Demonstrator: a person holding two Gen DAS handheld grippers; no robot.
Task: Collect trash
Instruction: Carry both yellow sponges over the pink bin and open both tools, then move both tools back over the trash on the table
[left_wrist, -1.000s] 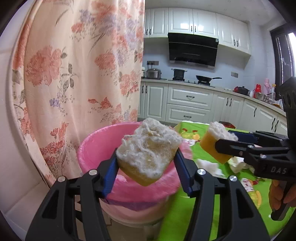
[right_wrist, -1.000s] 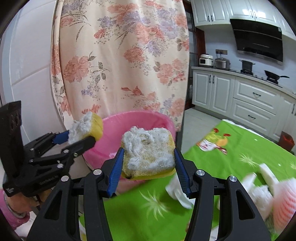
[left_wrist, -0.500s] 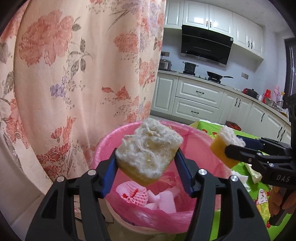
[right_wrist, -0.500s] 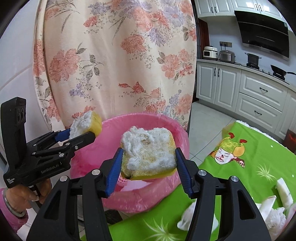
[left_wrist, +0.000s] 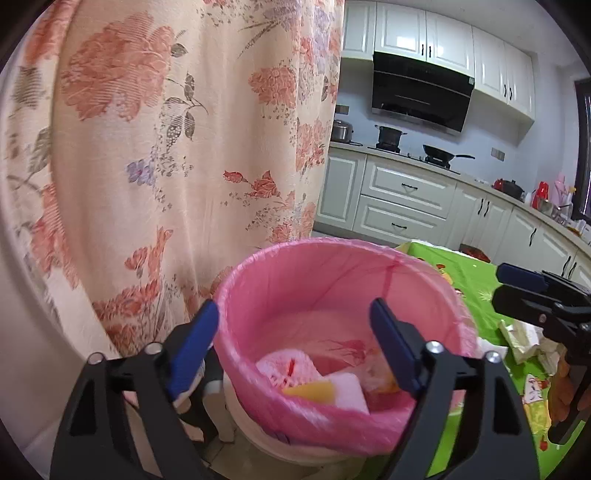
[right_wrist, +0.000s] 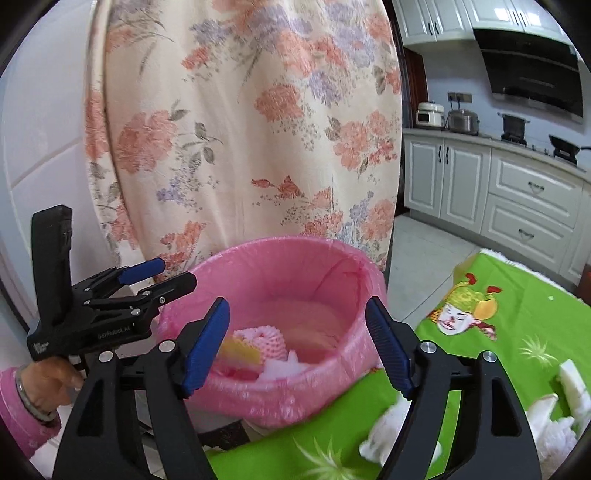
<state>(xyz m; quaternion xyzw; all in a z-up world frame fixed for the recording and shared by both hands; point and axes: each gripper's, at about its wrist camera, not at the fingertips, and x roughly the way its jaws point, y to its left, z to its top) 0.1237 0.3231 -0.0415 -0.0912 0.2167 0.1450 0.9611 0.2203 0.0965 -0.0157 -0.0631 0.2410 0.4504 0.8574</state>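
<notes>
A bin lined with a pink bag (left_wrist: 332, 248) (right_wrist: 295, 244) stands beside the table. My left gripper (left_wrist: 291, 314) (right_wrist: 173, 273) hangs over its near rim, jaws opening, nothing between them. My right gripper (right_wrist: 297, 306) (left_wrist: 502, 284) hovers at the bin's table side, jaws also opening and empty. Inside the bin lie a yellow sponge piece (left_wrist: 314, 389) (right_wrist: 240, 350), a pink foam net (left_wrist: 284, 369) (right_wrist: 266, 339) and white foam scraps (left_wrist: 349, 387).
A floral curtain (left_wrist: 166, 147) (right_wrist: 240, 129) hangs close behind the bin. A green tablecloth (right_wrist: 517, 332) (left_wrist: 476, 273) carries white foam scraps (right_wrist: 384, 439) and crumpled tissue (left_wrist: 524, 336). A hand in a pink sleeve (right_wrist: 44, 380) holds the left gripper. Kitchen cabinets (left_wrist: 406, 199) line the back.
Both grippers have opened and let go of their sponge pieces, which now lie in the bin. Both views have come closer over the bin.
</notes>
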